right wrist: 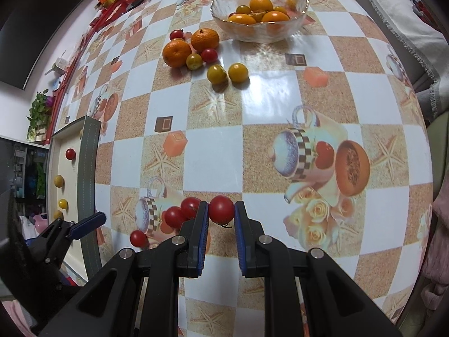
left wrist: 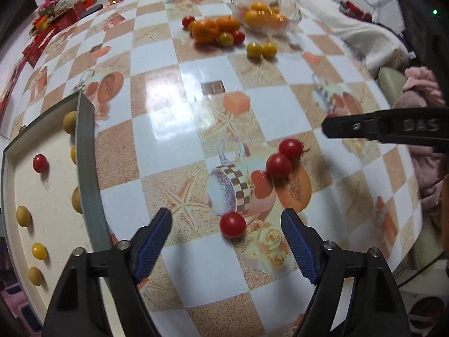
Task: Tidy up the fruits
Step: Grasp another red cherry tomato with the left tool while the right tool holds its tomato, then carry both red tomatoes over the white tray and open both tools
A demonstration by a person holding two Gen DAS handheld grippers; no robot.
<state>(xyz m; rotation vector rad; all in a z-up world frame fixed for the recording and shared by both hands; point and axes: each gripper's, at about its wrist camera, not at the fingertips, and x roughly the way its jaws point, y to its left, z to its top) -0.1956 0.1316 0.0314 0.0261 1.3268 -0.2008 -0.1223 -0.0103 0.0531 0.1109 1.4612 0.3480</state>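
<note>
The checkered tablecloth (right wrist: 213, 154), printed with starfish and teapots, looks like glossy, smooth vinyl, throwing white glare. The clear ribbed glass bowl (right wrist: 259, 32) near the table's far edge glints. Red cherry tomatoes (left wrist: 233, 224) have taut, shiny skins; the orange mandarins (right wrist: 176, 52) look dimpled and duller. The grippers' matt black plastic arms carry ridged blue rubbery pads (left wrist: 153, 245) and bright metal pins (right wrist: 264, 239).

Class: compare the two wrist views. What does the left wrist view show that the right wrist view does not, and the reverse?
Left wrist only: the open left claw around a loose red tomato.

Right wrist only: the right claw shut on a gripped tomato.

Both: the tray, glass bowl, two oranges and checkered table.
</note>
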